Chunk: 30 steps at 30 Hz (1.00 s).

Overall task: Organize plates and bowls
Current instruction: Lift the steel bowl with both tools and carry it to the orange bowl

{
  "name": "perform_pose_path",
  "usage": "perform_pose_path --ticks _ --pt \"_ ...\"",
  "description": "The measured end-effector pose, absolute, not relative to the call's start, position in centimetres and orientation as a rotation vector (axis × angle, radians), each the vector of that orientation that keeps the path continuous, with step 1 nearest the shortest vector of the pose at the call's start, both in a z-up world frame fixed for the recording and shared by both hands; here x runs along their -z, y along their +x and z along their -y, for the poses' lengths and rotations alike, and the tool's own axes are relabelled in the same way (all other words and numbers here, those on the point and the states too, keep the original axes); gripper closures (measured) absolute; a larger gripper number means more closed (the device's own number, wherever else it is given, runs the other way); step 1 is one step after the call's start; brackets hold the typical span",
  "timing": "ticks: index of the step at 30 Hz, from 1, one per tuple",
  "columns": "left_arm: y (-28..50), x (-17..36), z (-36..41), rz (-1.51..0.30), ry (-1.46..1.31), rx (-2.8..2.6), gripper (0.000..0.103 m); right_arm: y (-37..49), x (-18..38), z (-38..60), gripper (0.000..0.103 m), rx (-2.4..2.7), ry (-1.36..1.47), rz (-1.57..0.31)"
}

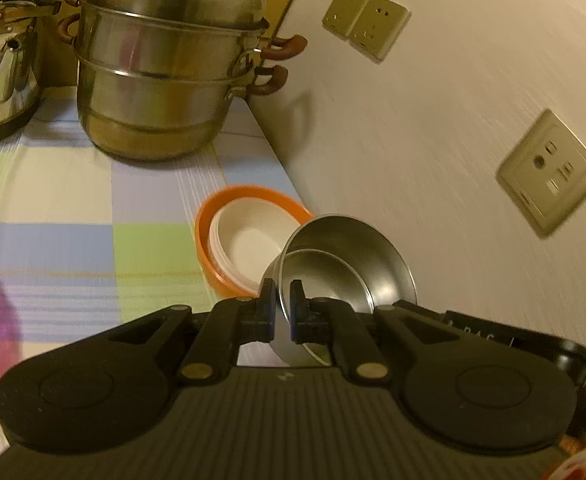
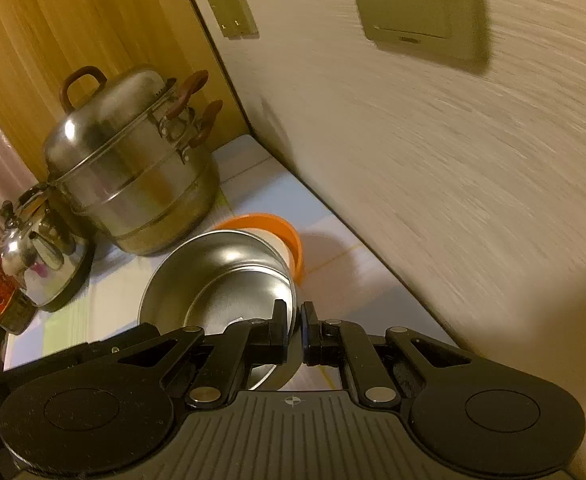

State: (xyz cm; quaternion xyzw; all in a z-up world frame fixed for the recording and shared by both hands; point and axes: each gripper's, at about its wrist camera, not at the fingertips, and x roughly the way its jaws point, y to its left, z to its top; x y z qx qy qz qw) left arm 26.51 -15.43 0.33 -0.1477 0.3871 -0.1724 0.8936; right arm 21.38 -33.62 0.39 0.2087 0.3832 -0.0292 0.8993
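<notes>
Both sets of jaws are clenched on the rim of one steel bowl (image 1: 345, 264), the left gripper (image 1: 281, 304) pinching its near-left edge and the right gripper (image 2: 293, 326) its opposite edge, so the bowl hangs tilted above the desk (image 1: 73, 208). Just behind it an orange bowl (image 1: 209, 232) with a white bowl (image 1: 249, 240) nested inside sits on the checked cloth near the wall. Farther back stand a steel steamer pot (image 1: 165, 68) and a kettle (image 1: 1, 68).

Nothing reads clearly: faint white characters on a black bar (image 1: 477, 334) (too blurred to read).
</notes>
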Motion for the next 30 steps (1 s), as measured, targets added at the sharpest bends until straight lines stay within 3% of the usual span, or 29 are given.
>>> perform_pose_path --ticks 30 --pt "35.7 2.5 15.8 -0.826 -0.215 0.320 0.098 31.2 2.9 32.5 0.097 0.048 0.384 -0.831"
